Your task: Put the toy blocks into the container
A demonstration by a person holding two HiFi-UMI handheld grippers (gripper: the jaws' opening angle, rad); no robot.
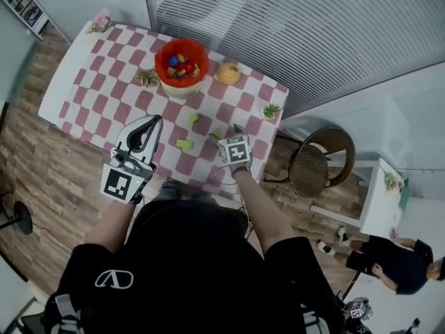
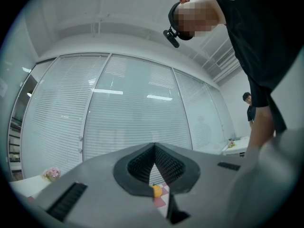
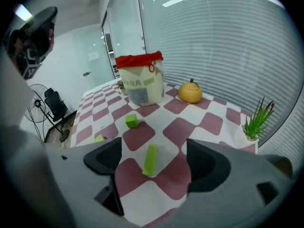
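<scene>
The container [image 1: 181, 62] is a pale bag with a red rim [image 3: 139, 60], standing at the table's far side with coloured blocks inside. Three green blocks lie on the checked cloth: a long bar [image 3: 150, 159], a small cube [image 3: 131, 121] [image 1: 193, 117] and a flat piece [image 1: 184, 144] [image 3: 99, 138]. My right gripper [image 3: 153, 167] [image 1: 228, 135] is open, its jaws low on either side of the long bar without touching it. My left gripper [image 1: 154, 121] [image 2: 154, 148] is shut and holds nothing; it is raised at the near left and points up at the blinds.
An orange pumpkin ornament [image 3: 191, 92] [image 1: 227, 72] sits right of the container, and a small potted plant [image 3: 256, 122] [image 1: 270, 110] stands near the table's right edge. Dried decoration [image 1: 146, 78] lies left of the container. A round chair [image 1: 320, 160] stands off the table's right.
</scene>
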